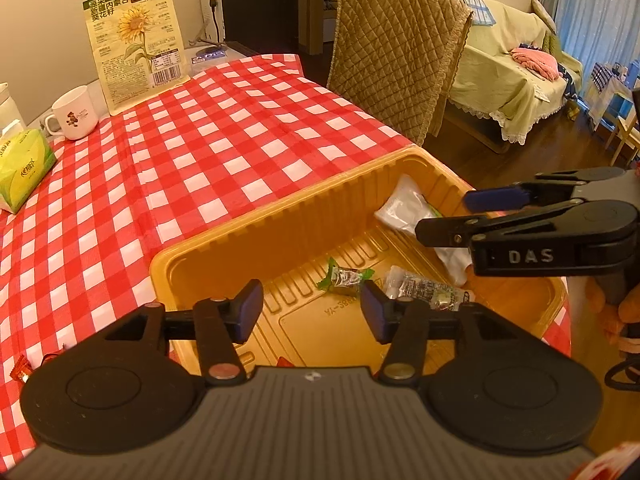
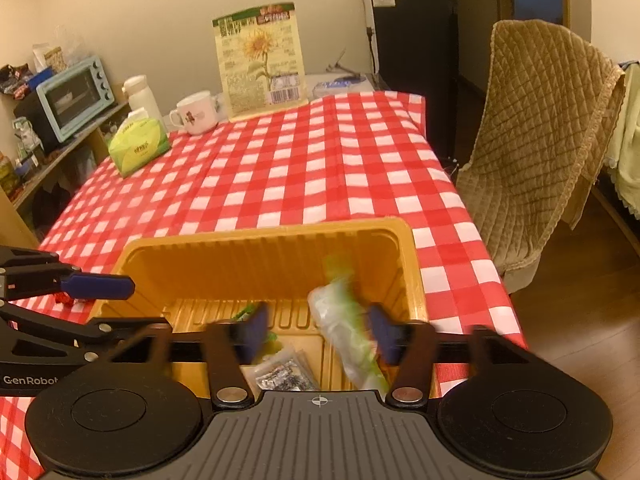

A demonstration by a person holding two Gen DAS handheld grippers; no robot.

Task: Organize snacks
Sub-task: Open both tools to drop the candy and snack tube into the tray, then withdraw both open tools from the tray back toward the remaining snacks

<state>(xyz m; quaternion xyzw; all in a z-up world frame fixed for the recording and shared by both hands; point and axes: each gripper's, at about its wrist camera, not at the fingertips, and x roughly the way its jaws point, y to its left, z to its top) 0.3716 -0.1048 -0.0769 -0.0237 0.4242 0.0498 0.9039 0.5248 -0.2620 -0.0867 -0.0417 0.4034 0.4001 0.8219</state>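
Note:
A yellow plastic tray (image 1: 280, 216) (image 2: 256, 256) sits at the near edge of the checked table. In it lie a green-wrapped candy (image 1: 346, 278), a silver-and-black packet (image 1: 428, 290) (image 2: 286, 374) and a white-and-green packet (image 1: 404, 210), which looks blurred between the right fingers in the right wrist view (image 2: 348, 336). My left gripper (image 1: 312, 312) is open and empty above the tray's near side. My right gripper (image 2: 318, 330) is open above the tray; whether the pads touch the packet is unclear. It also shows in the left wrist view (image 1: 444, 216).
A sunflower-seed bag (image 1: 138, 40) (image 2: 260, 60), a white mug (image 1: 74, 114) (image 2: 196, 114) and a green tissue pack (image 1: 22, 168) (image 2: 138, 146) stand at the table's far side. A red candy (image 1: 20, 372) lies left of the tray. A quilted chair (image 2: 536, 140) stands at the right.

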